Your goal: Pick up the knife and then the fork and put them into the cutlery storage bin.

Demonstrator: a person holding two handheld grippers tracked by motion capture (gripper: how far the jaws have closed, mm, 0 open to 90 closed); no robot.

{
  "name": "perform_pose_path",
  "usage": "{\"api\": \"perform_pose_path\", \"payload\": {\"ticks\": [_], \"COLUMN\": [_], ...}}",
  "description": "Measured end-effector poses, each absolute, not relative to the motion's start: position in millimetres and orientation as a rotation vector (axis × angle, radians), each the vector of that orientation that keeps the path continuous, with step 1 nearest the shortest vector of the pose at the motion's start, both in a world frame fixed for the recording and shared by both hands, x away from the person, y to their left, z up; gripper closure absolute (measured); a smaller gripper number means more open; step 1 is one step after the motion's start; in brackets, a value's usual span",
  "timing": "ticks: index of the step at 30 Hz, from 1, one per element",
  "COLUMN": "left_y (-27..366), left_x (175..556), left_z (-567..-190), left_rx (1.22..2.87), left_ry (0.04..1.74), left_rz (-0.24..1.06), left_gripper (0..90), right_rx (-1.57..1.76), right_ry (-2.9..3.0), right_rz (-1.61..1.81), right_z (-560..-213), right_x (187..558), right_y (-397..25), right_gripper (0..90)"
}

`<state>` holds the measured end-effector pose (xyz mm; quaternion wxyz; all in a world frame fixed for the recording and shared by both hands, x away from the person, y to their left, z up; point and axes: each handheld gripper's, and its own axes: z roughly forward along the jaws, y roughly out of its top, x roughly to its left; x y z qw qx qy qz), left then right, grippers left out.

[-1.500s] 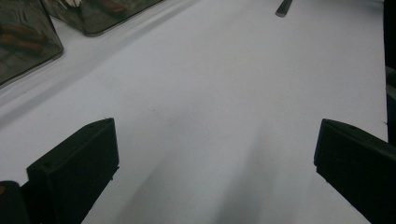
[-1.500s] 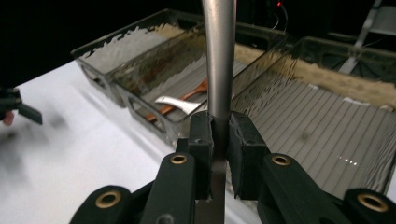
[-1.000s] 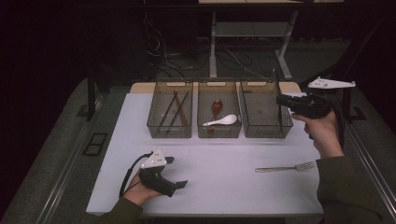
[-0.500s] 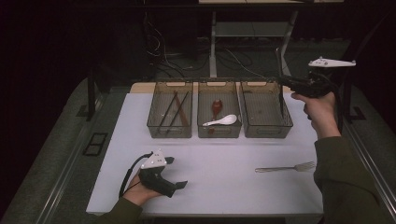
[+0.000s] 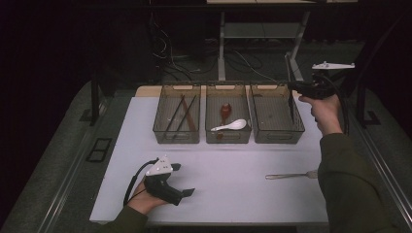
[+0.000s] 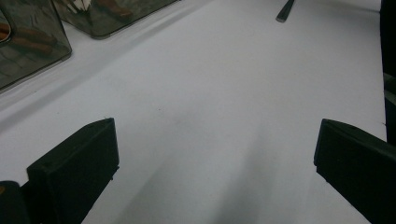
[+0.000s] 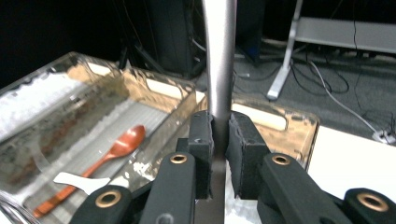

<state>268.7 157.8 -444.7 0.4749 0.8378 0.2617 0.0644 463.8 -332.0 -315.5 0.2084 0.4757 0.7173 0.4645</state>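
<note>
Metal utensil handle (image 7: 219, 70) clamped upright between the jaws of the right gripper (image 7: 219, 140), over the right-hand bin (image 5: 277, 115); which kind of utensil, impossible to tell. Seen from above, a thin dark utensil hanging from the right gripper (image 5: 297, 89) over that bin's far right corner, at about 2 o'clock on the table (image 5: 233, 170). Middle bin (image 5: 228, 116) just beside, at 12 o'clock, holding a white spoon (image 5: 229, 126) and a reddish-brown wooden spoon (image 5: 225, 111). Left bin (image 5: 177, 119) at 11 o'clock, with chopsticks (image 5: 180, 114) lying in it. Fork (image 5: 289, 175) flat on the table at 4 o'clock, well apart from the bins. Left gripper (image 5: 167, 187) resting low at 7 o'clock, jaws wide apart with bare white table between them in the left gripper view.
</note>
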Motion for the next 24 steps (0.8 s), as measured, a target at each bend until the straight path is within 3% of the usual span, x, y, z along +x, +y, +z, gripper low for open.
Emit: {"api": "perform_pose_path", "payload": {"ticks": [24], "left_y": [158.4], "left_x": [267.9], "left_z": [-444.6], "left_rx": [2.048], "left_ry": [0.636], "left_rz": [0.152], "left_gripper": [0.0], "right_rx": [1.438], "right_ry": [2.247], "right_rz": [0.920], "right_z": [-361.8], "right_x": [489.5], "right_y": [-307.7], "right_gripper": [79.7]}}
